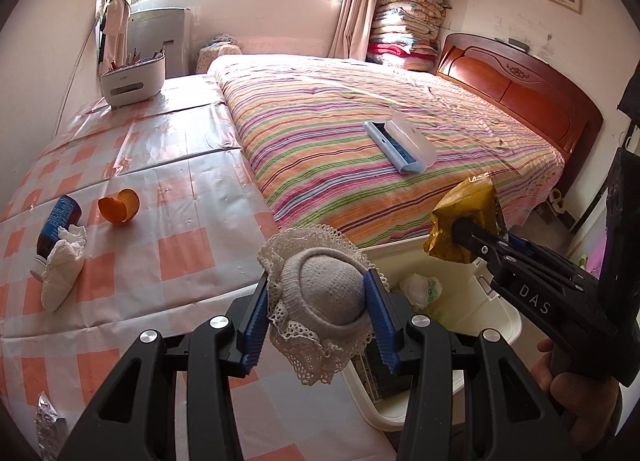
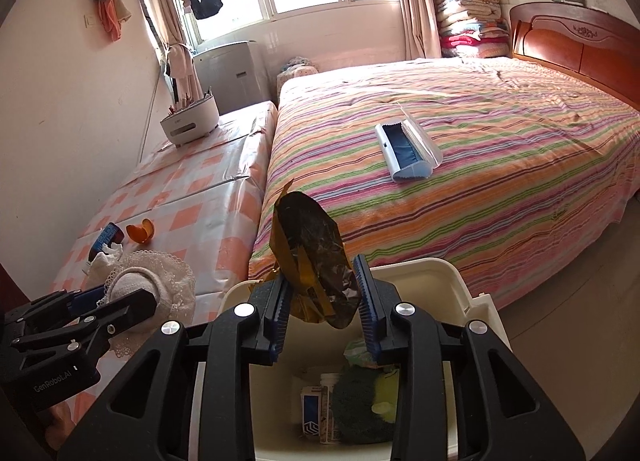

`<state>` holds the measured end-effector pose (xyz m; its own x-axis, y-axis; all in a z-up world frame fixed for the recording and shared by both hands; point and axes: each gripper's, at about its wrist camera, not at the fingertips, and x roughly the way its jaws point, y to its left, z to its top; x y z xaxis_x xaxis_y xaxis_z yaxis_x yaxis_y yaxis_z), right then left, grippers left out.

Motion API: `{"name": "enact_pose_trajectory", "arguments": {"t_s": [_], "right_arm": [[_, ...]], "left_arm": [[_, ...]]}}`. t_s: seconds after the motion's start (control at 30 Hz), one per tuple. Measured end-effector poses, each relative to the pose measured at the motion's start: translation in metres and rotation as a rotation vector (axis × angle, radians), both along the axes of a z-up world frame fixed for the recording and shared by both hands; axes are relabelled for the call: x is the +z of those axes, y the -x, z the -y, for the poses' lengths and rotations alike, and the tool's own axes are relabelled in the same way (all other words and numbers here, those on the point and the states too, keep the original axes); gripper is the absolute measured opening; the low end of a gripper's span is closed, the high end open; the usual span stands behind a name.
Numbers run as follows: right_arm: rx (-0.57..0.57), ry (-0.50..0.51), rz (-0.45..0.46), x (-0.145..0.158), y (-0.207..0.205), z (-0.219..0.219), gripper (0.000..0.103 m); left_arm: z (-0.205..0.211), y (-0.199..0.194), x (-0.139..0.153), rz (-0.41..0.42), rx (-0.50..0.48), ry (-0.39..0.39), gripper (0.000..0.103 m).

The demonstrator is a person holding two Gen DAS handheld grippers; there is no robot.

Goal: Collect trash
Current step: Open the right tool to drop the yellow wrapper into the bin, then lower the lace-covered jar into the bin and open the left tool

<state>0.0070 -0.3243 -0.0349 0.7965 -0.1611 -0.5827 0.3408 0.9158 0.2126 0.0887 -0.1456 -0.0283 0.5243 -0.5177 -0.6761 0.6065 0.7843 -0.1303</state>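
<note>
Hanging between right hand-held gripper [image 2: 323,303] pads, gold wrapper [image 2: 316,261] above bin [image 2: 460,281]

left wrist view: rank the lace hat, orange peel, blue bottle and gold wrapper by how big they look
1. lace hat, clearly largest, though nearest the camera
2. gold wrapper
3. blue bottle, partly hidden by tissue
4. orange peel
Bottle and peel look close, so their order is unsure.

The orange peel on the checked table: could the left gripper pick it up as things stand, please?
Probably not yet. The path across the table to the orange peel looks free, but the left gripper is shut on a lace hat, so its jaws are occupied.
</note>
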Motion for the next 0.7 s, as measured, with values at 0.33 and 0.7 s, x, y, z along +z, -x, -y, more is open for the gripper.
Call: {"name": "enact_pose_trajectory", "arguments": {"t_s": [0.33, 0.7], "right_arm": [[-0.053, -0.046, 0.086, 0.009, 0.015, 0.011, 0.060], [-0.151, -0.093, 0.206, 0.023, 0.037, 0.033, 0.066]], "left_arm": [[0.014, 0.007, -0.001, 0.007, -0.027, -0.011, 0.044], [0.040, 0.016, -0.002, 0.010, -0.082, -0.030, 0.044]]}}
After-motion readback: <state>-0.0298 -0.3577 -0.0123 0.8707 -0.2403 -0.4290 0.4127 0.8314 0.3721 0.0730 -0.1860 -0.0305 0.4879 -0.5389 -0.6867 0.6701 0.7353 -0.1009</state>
